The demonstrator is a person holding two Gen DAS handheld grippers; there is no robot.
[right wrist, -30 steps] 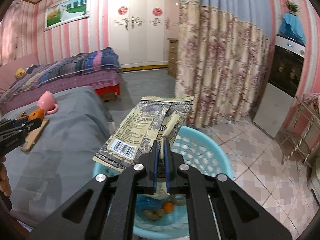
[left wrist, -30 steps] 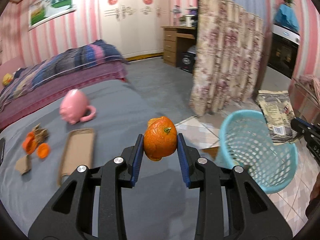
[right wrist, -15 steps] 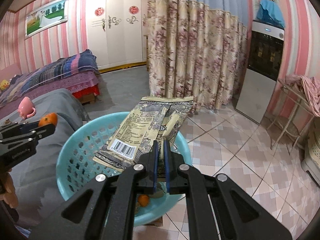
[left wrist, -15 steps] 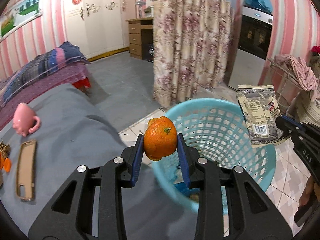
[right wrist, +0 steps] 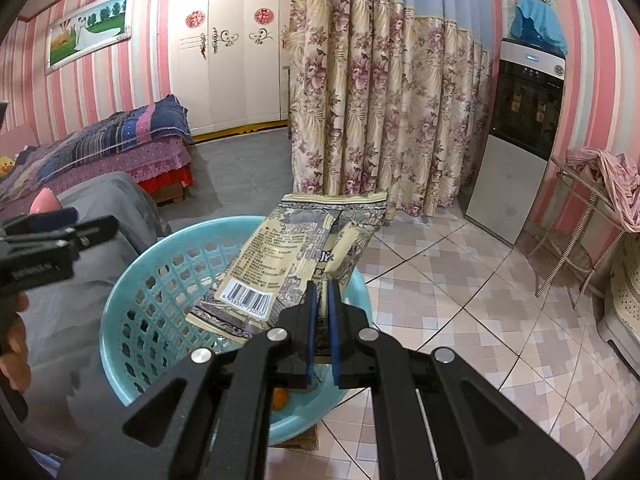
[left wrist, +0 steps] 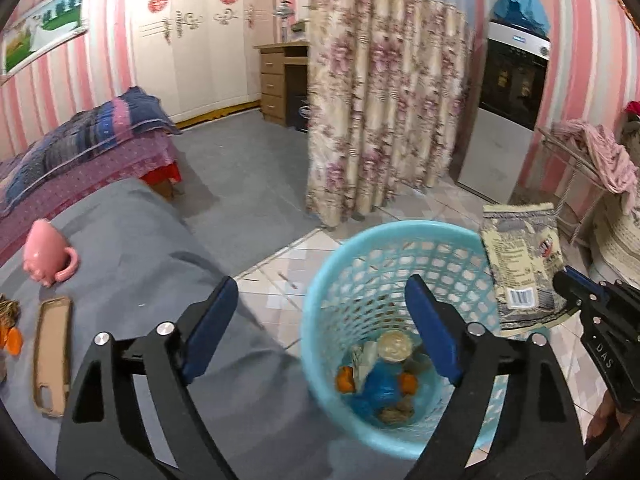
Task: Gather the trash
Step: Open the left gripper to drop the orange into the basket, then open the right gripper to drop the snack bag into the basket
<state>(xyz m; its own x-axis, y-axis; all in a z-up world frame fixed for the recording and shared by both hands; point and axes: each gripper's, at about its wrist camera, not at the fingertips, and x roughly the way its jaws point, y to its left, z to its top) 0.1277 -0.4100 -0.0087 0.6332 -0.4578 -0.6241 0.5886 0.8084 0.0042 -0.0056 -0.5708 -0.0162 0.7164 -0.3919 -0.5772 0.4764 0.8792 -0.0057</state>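
Note:
A light blue plastic basket (left wrist: 404, 240) stands on the tiled floor beside the grey-covered bed; it also shows in the right wrist view (right wrist: 168, 256). It holds orange peel pieces (left wrist: 345, 379), a blue wrapper and other scraps. My left gripper (left wrist: 322, 322) is open wide and empty above the basket's left rim. My right gripper (right wrist: 322, 308) is shut on a beige snack bag (right wrist: 304, 248) and holds it over the basket's right side; the bag also shows in the left wrist view (left wrist: 520, 264).
On the grey bed cover (left wrist: 132, 248) lie a pink mug (left wrist: 44, 254), a tan phone case (left wrist: 50, 348) and orange peel bits (left wrist: 12, 340) at the far left. A floral curtain (left wrist: 380, 100), a dark appliance (left wrist: 512, 96) and a wire rack (right wrist: 576, 232) stand beyond.
My left gripper has opened and the orange peel it held has dropped out; peel lies in the basket. The right gripper still holds the snack bag over the basket.

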